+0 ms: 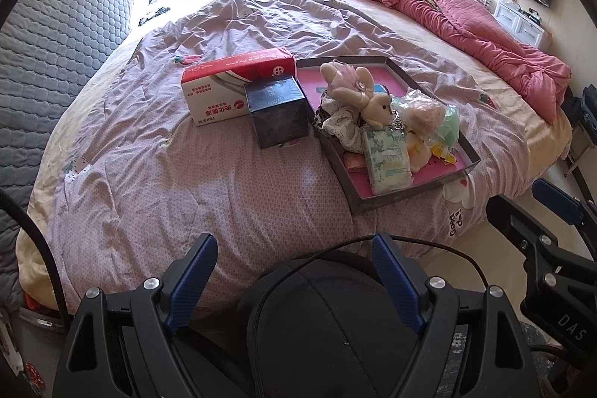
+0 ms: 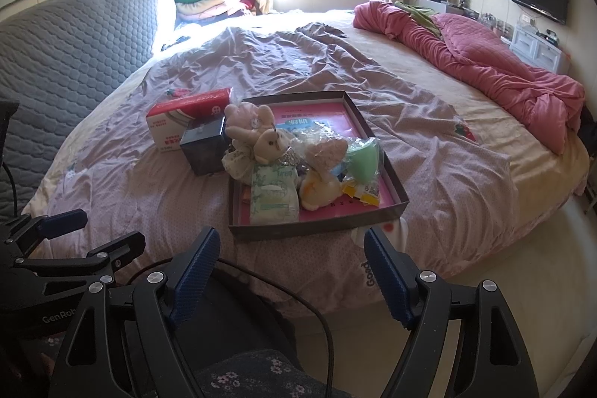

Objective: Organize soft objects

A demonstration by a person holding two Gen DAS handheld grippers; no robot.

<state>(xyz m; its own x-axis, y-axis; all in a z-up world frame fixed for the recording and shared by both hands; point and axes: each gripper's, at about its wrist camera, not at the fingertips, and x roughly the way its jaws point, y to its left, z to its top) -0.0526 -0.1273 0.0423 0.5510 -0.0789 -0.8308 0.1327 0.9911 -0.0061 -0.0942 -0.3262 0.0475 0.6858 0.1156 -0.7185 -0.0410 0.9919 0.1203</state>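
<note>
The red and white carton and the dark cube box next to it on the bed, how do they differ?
The red and white carton is long and lies flat; the dark cube box is compact and about as tall as it is wide. The carton is brightly printed with writing, while the cube box is dark blue-black and glossy. The carton sits farther back; the cube box stands in front, overlapping its end. Both rest on the bedspread, just left of the tray.

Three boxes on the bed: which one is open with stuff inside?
The shallow grey tray box with the pink floor, right of the other two; it holds plush toys and packets. The red-and-white carton and the dark cube box beside it are closed.
</note>
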